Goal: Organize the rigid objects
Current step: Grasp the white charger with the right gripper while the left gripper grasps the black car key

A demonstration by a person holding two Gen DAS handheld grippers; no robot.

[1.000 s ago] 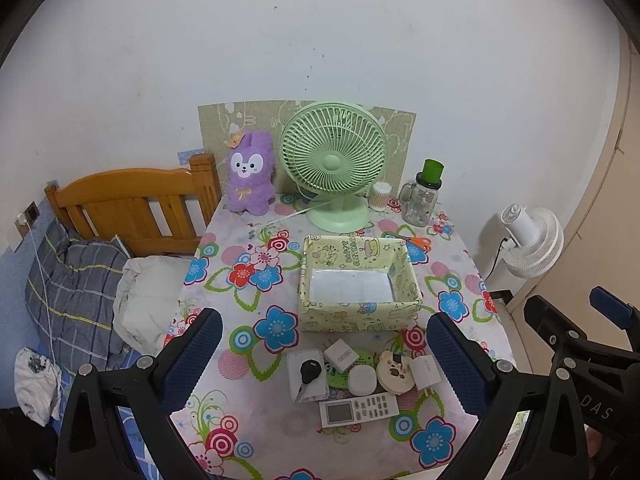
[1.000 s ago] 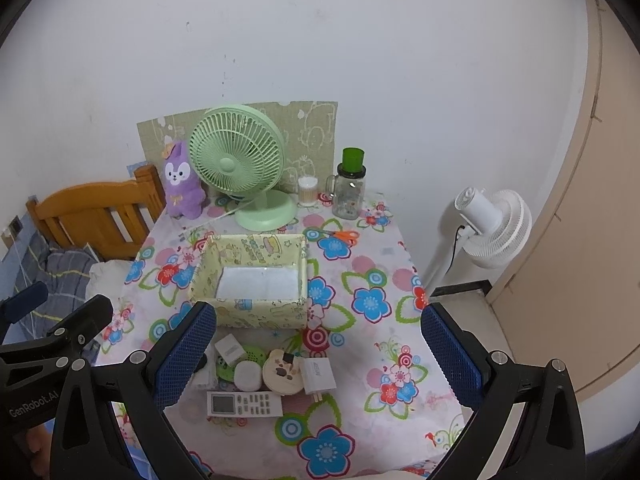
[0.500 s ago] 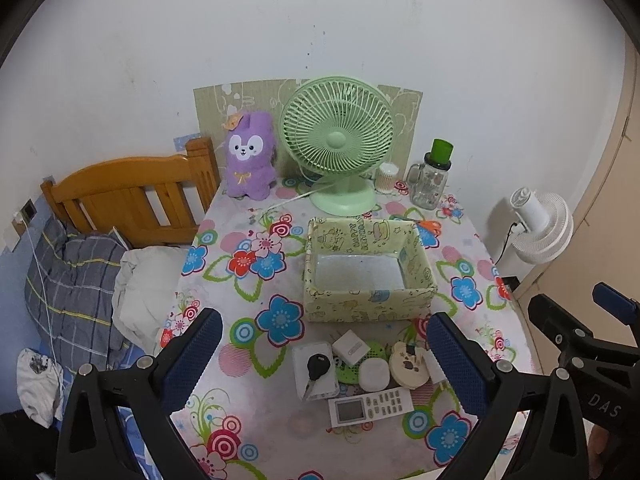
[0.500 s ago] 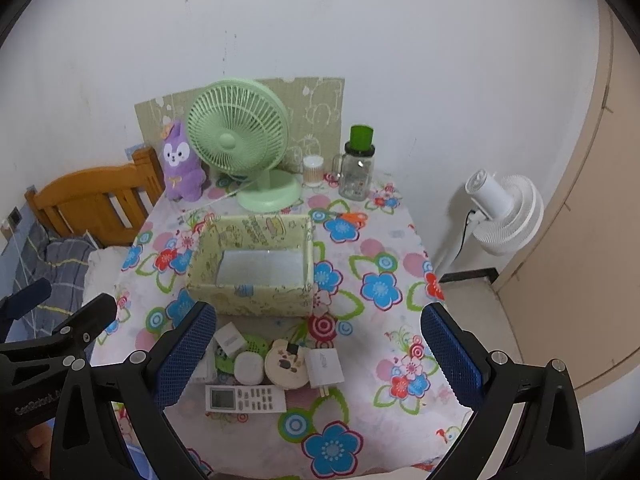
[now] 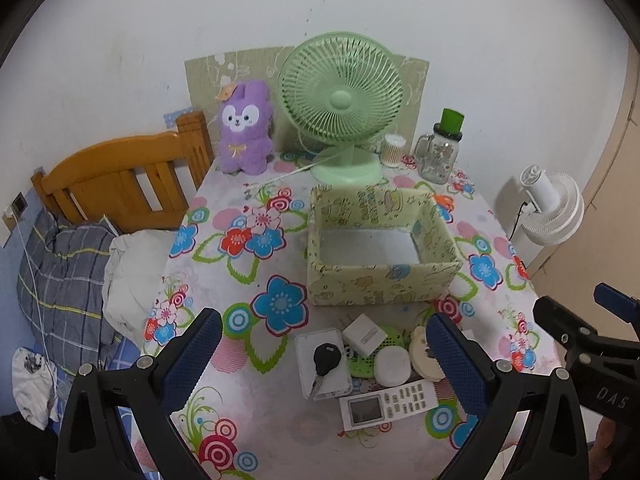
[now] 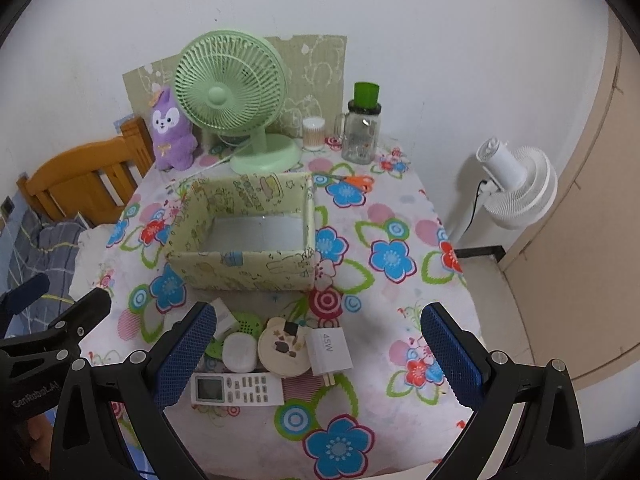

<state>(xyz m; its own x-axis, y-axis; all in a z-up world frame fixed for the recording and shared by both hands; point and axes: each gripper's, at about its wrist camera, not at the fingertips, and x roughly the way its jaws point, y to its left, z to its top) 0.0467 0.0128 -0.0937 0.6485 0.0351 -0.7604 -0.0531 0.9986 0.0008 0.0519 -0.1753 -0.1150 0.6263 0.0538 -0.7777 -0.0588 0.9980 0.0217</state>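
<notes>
A pale green patterned box [image 5: 380, 252] [image 6: 244, 232] stands empty at the table's middle. In front of it lies a cluster of small items: a white remote [image 5: 388, 402] [image 6: 236, 389], a black car key [image 5: 326, 358] on a white case, a white charger cube [image 5: 364, 336], a white round puck [image 6: 239, 351], a cream round case [image 6: 285, 346] and a 45W adapter [image 6: 329, 350]. My left gripper [image 5: 322, 364] hangs open above the near table edge. My right gripper [image 6: 318, 354] is open too, over the same cluster. Neither holds anything.
At the back stand a green desk fan [image 5: 342, 104], a purple plush rabbit [image 5: 244, 128], a cotton-swab jar [image 5: 394, 150] and a green-lidded glass jar [image 5: 442, 148]. Orange scissors [image 6: 352, 179] lie behind the box. A wooden bed headboard [image 5: 116, 176] is left, a white floor fan [image 6: 516, 184] right.
Both grippers have moved forward and lower toward the table; the box and the item cluster look larger. Nothing on the table has shifted and both stay open.
</notes>
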